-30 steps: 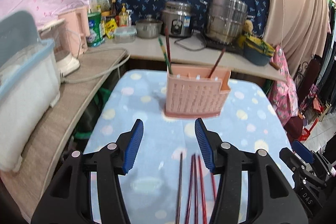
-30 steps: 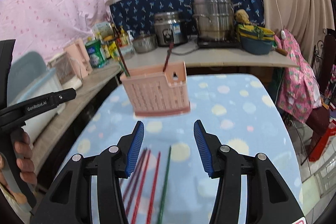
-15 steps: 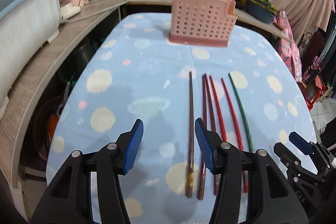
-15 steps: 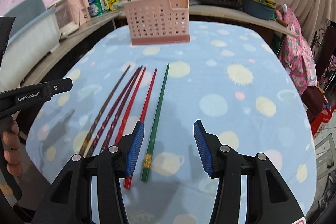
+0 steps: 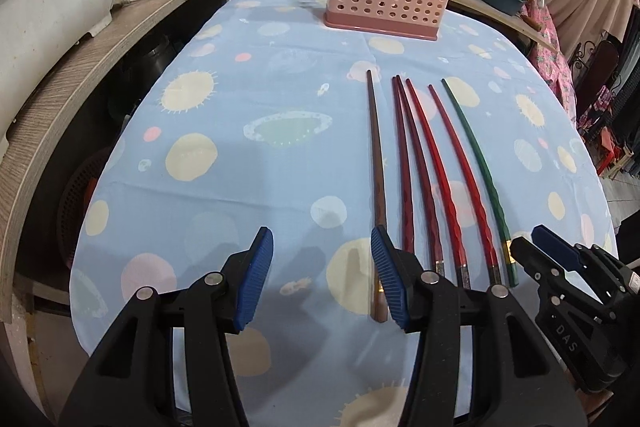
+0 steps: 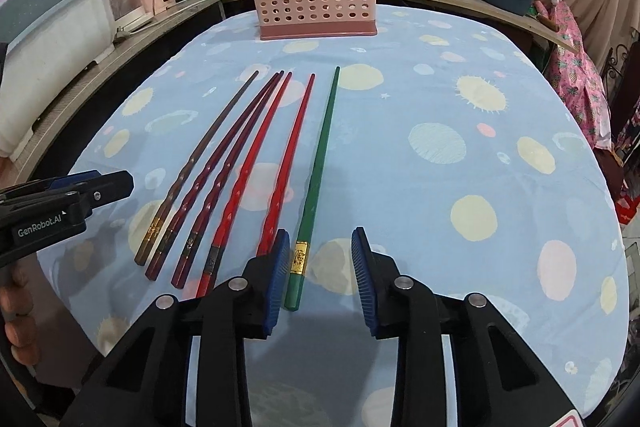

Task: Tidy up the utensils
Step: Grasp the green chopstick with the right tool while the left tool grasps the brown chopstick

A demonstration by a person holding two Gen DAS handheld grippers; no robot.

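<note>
Right gripper point(image 6: 320, 277) is closing with the butt end of the green chopstick point(image 6: 316, 167) between its fingers, pads not yet on it; the left gripper point(image 5: 320, 275) sits half open and empty, its right finger just over the brown chopstick point(image 5: 376, 163). All six sticks lie side by side on the tabletop point(image 6: 460, 115), well short of the pink holder point(image 6: 316, 7). I'd centre the green one, since it sits near the left pad, pinch just ahead of the gold band, and lift clear of the red neighbour point(image 6: 292, 147).
</note>
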